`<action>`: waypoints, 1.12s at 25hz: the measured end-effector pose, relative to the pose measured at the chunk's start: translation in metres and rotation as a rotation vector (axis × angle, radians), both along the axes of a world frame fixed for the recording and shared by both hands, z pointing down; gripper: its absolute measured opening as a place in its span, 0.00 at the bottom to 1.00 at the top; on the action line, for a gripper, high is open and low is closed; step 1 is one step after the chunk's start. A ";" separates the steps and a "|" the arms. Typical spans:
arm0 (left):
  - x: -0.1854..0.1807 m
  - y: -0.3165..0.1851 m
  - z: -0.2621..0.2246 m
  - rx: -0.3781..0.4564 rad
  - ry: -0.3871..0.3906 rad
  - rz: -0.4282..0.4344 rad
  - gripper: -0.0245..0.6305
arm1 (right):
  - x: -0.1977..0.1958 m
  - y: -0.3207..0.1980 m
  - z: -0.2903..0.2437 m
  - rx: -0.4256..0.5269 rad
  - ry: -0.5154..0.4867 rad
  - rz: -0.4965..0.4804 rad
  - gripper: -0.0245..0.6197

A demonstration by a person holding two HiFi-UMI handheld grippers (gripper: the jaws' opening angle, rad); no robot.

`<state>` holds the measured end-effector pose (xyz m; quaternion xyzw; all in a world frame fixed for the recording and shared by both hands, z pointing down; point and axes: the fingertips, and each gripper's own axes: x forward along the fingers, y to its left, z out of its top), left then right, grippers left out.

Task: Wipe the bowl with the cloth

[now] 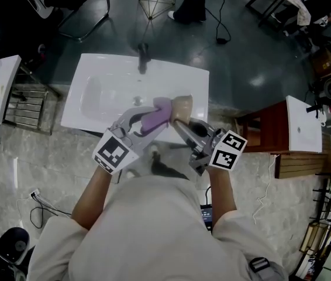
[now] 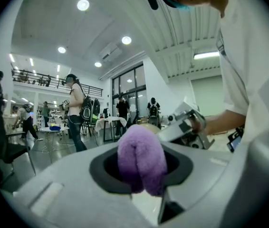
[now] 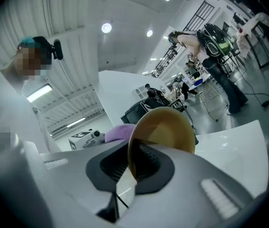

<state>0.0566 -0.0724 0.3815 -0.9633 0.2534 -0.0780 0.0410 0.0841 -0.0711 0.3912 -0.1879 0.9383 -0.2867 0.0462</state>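
Both meet above the sink's (image 1: 95, 92) near edge; left gripper (image 1: 147, 122) is clamped on the bunched cloth (image 2: 140, 158), a wad sticking out for rubbing; right gripper (image 1: 180, 124) pinches the bowl (image 3: 165, 129) by its rim, bowl on edge against the cloth, likely mid-wipe.

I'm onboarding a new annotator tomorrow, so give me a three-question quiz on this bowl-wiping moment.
1. True or false: the right gripper is shut on the rim of the tan bowl.
2. What does the left gripper hold? A: purple cloth; B: sponge; C: nothing.
3. Fill in: the white fixture beneath the bowl is a ____.
Key: 1 true; 2 A; 3 sink.
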 end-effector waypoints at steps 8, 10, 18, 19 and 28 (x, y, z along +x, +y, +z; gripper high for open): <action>-0.023 -0.011 -0.019 0.039 0.016 -0.112 0.22 | 0.007 -0.016 -0.011 0.088 0.188 0.162 0.06; -0.030 -0.013 -0.024 0.048 0.020 -0.138 0.22 | 0.008 -0.017 -0.014 0.111 0.226 0.185 0.06; -0.088 -0.025 -0.053 0.082 0.027 -0.307 0.22 | 0.004 -0.024 -0.038 0.177 0.311 0.261 0.06; -0.095 -0.025 -0.057 0.089 0.023 -0.324 0.22 | 0.004 -0.025 -0.042 0.185 0.313 0.270 0.06; -0.148 -0.018 -0.088 0.162 -0.009 -0.420 0.22 | -0.012 -0.024 -0.083 0.283 0.344 0.300 0.06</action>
